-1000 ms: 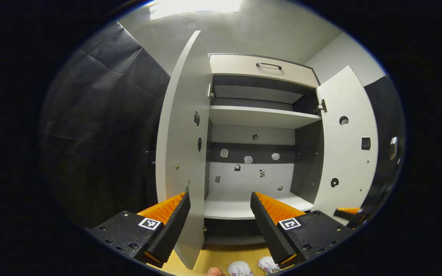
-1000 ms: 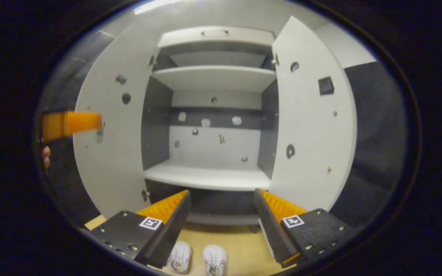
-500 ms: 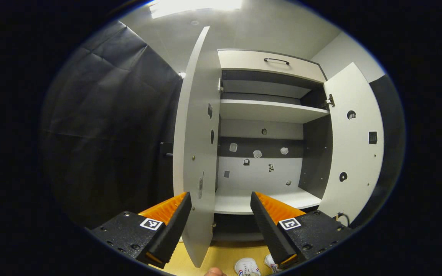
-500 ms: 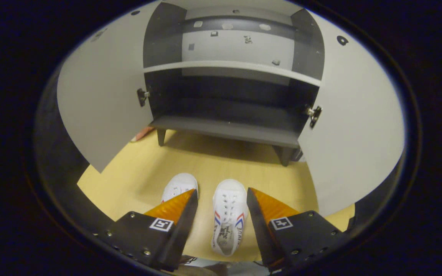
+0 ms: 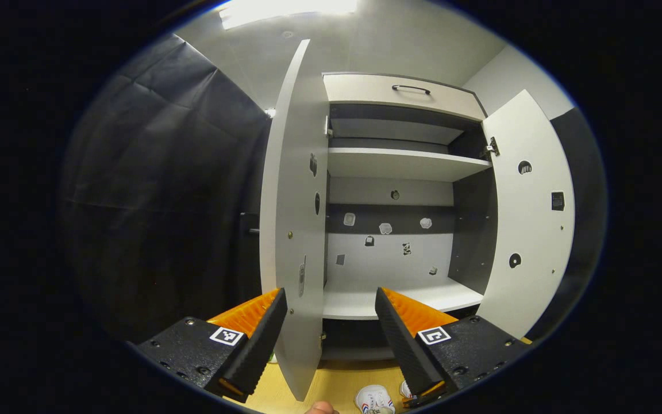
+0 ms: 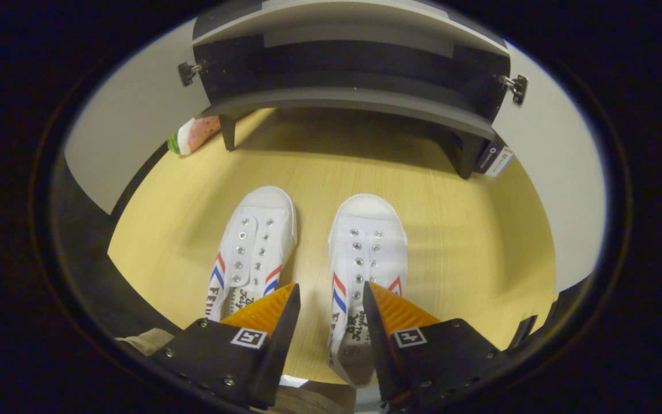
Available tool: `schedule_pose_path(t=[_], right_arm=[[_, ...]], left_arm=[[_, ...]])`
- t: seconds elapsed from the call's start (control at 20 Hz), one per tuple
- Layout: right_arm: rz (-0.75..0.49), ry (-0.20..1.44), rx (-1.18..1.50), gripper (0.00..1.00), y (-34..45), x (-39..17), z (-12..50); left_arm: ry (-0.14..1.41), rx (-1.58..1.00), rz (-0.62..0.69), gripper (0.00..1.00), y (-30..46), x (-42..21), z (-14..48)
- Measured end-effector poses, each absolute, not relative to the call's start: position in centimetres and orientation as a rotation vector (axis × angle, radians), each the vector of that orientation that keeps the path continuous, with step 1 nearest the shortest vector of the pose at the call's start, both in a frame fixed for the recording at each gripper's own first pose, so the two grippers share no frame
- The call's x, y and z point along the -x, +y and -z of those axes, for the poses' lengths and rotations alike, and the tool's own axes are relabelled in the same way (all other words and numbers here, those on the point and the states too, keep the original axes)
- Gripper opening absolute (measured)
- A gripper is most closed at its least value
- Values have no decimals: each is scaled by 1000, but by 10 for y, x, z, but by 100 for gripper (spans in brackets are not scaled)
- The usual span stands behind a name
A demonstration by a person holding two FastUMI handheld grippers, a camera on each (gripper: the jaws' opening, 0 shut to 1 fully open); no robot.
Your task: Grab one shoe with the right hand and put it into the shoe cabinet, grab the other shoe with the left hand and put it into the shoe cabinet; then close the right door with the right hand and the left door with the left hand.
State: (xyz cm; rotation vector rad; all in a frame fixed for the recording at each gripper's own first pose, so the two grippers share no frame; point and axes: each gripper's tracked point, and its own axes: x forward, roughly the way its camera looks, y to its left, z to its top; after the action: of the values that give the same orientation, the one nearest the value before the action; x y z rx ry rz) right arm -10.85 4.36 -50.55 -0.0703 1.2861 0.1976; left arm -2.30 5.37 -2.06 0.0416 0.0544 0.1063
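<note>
Shoes are sitting side by side on the wooden floor [image 6: 469,241] in front of the shoe cabinet [image 5: 400,172], toes pointing toward it, so nothing of the task looks done yet. In the right gripper view, the right gripper [image 6: 326,302] is hanging low over the pair with its fingers apart, the right-hand shoe [image 6: 365,259] lying partly between them and the left-hand shoe [image 6: 253,253] just beside the other finger; neither finger seems to be pressing on anything. In the left gripper view, the left gripper [image 5: 328,307] is waiting higher up, fingers spread and holding nothing, facing the cabinet's bare lower shelf [image 5: 400,299]. The left door [image 5: 293,230] and right door [image 5: 529,213] are both standing wide open. Judging from this, both shoes are waiting to be lifted and shelved, and both doors are waiting to be swung shut.
</note>
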Motion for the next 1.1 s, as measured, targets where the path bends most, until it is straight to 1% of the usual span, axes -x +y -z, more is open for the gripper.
schedule_pose_path(t=[0.2,0.25,0.35,0.4,0.5,0.55,0.6,0.65,0.7,0.75,0.9,1.1], right_arm=[[-207,1325,74,66,47,112,522],[-196,1332,92,67,45,109,529],[-163,1323,102,31,37,105,529],[-167,1329,106,30,38,110,530],[-148,1322,126,30,34,106,530],[-141,1331,123,16,33,108,527],[-136,1334,106,16,37,107,536],[-122,1328,96,2,39,98,547],[-105,1323,81,5,37,106,530],[-92,1314,58,1,37,106,527],[-52,1297,-35,1,34,105,521],[-11,1276,-200,1,30,98,495]], left_arm=[[54,-42,-107,94,53,22,21],[55,-43,-107,94,53,23,21],[57,-47,-105,94,53,23,21],[56,-46,-104,94,53,23,21],[55,-42,-103,94,54,23,21],[54,-40,-102,94,53,23,21],[54,-40,-101,94,53,23,21],[54,-41,-100,94,53,24,21],[55,-40,-99,94,53,23,21],[56,-37,-97,94,53,23,22],[60,-31,-94,94,52,24,23],[61,-35,-94,94,52,23,24]])
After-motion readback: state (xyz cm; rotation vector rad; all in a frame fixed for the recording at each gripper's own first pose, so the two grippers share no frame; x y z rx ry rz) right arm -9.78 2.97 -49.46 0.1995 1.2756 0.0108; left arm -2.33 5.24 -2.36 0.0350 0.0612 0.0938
